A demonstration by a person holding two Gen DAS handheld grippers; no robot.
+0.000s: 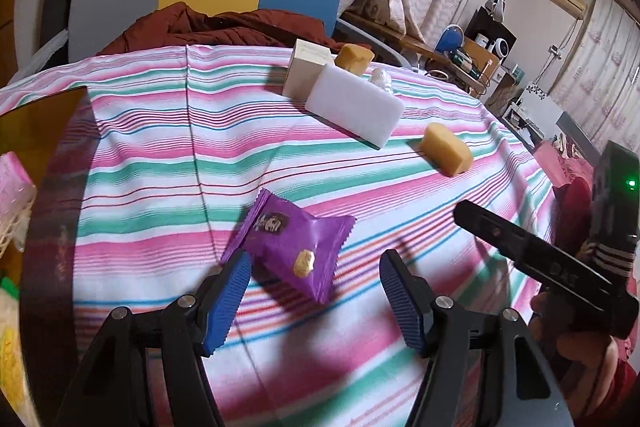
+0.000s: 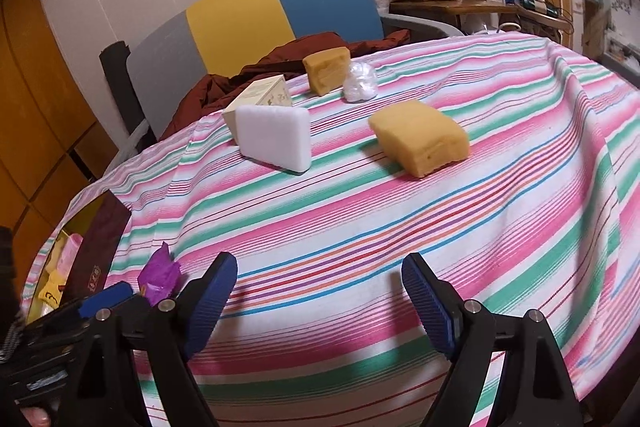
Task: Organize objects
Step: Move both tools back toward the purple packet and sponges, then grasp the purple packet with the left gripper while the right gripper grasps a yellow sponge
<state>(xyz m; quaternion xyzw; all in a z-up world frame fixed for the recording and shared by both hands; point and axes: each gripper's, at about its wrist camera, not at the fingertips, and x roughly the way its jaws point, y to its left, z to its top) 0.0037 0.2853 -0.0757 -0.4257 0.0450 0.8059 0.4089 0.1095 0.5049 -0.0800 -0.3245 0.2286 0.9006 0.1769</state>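
A purple snack packet (image 1: 290, 249) lies on the striped tablecloth (image 1: 160, 155), just ahead of and partly between the fingers of my open left gripper (image 1: 314, 279). It also shows at the left of the right wrist view (image 2: 158, 275). My right gripper (image 2: 320, 283) is open and empty above the cloth; it shows in the left wrist view (image 1: 532, 251). Farther back lie a white sponge block (image 2: 274, 137), a yellow sponge (image 2: 420, 137), a second yellow sponge (image 2: 326, 69), a cream box (image 2: 260, 97) and a crumpled clear wrapper (image 2: 360, 81).
A dark brown box (image 2: 98, 251) with pink and yellow items inside stands at the table's left edge (image 1: 48, 195). A grey, yellow and blue chair (image 2: 256, 11) with a maroon jacket (image 1: 216, 27) stands behind the table. Cluttered shelves are at the far right.
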